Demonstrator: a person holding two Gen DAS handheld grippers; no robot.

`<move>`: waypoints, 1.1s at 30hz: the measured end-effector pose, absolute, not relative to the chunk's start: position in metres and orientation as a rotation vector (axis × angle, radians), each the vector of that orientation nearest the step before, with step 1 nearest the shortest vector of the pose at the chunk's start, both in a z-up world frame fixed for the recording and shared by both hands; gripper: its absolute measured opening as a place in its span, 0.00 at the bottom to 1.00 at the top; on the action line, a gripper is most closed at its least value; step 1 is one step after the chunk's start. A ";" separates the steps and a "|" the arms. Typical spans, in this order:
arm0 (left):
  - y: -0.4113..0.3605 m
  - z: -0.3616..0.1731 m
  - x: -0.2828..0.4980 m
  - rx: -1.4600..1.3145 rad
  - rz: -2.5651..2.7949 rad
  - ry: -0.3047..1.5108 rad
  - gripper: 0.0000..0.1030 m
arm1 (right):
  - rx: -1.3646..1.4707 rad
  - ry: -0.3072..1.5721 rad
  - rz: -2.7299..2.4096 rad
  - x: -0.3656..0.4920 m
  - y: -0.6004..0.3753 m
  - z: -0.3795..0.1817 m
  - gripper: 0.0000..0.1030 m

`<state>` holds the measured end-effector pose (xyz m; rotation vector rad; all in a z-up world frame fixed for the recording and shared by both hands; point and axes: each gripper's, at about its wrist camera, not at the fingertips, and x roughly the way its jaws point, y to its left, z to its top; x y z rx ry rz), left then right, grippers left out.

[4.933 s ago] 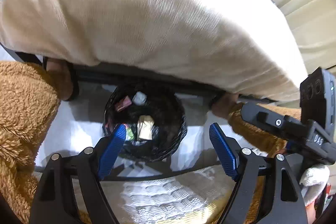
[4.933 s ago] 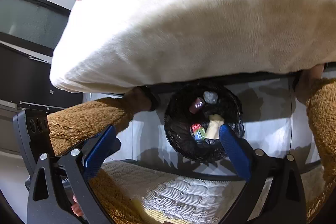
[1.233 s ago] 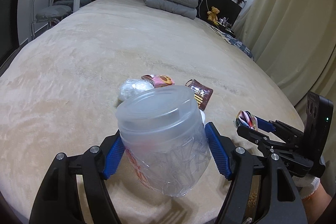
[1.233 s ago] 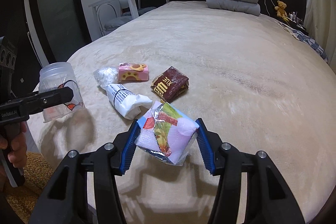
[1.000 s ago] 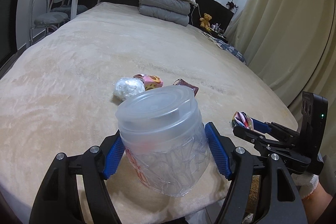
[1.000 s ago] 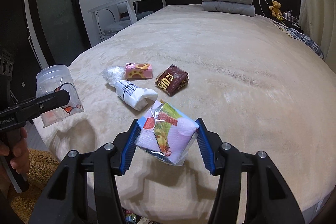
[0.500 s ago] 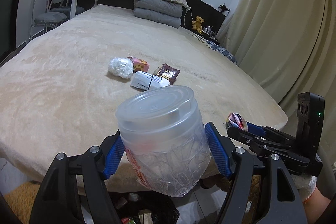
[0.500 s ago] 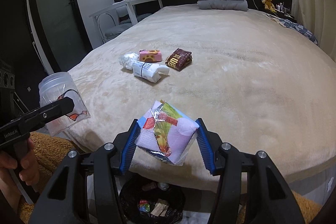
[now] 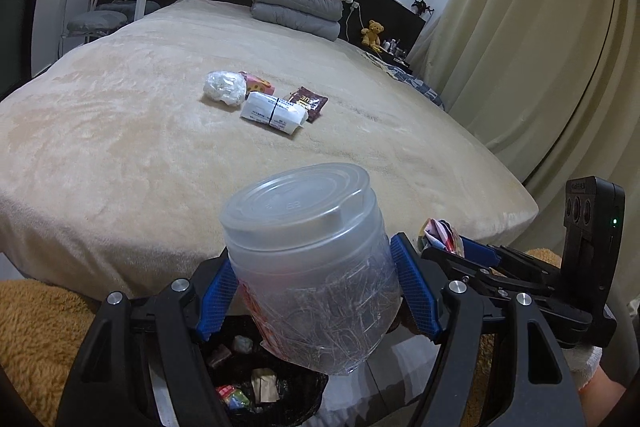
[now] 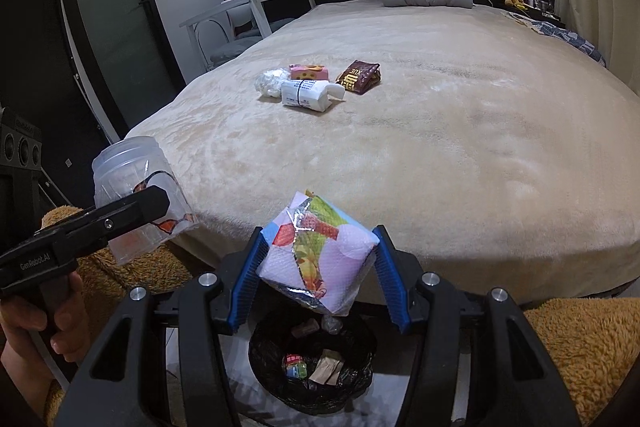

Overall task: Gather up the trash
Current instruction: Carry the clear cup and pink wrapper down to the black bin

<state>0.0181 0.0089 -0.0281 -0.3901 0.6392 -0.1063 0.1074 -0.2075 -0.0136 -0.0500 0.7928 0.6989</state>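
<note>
- Left gripper: blue pads clamped on a clear plastic jar, lid on, held tilted off the near edge of the bed.
- Right gripper: closed on a crumpled colourful wrapper packet, carried at the same near edge.
- Bin, black-lined, sits on the floor below both grippers, close against the foot of the bed; some scraps already lie inside.
- Step in hand, as I read it: carrying both pieces to the bin, release not yet made.
- Left on the bed, well up from the near edge, in one cluster: crumpled clear plastic ball, pink box, white tissue pack, brown snack packet.
- Next move calls for: bring each load over the bin mouth, then open the jaws. The jar hangs over the bin's near-right rim in the left view, so centre it first.
- Risk: the jar is wide and could catch the rim and roll out.
</note>
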 end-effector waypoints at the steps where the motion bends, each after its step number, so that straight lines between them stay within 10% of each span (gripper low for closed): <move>1: 0.008 -0.030 0.015 -0.392 -0.107 0.645 0.69 | -0.052 0.796 0.697 0.105 -0.208 -0.015 0.53; 33: 0.017 -0.159 0.041 -0.640 -0.012 1.215 0.69 | 0.076 1.430 0.632 0.127 -0.196 -0.134 0.53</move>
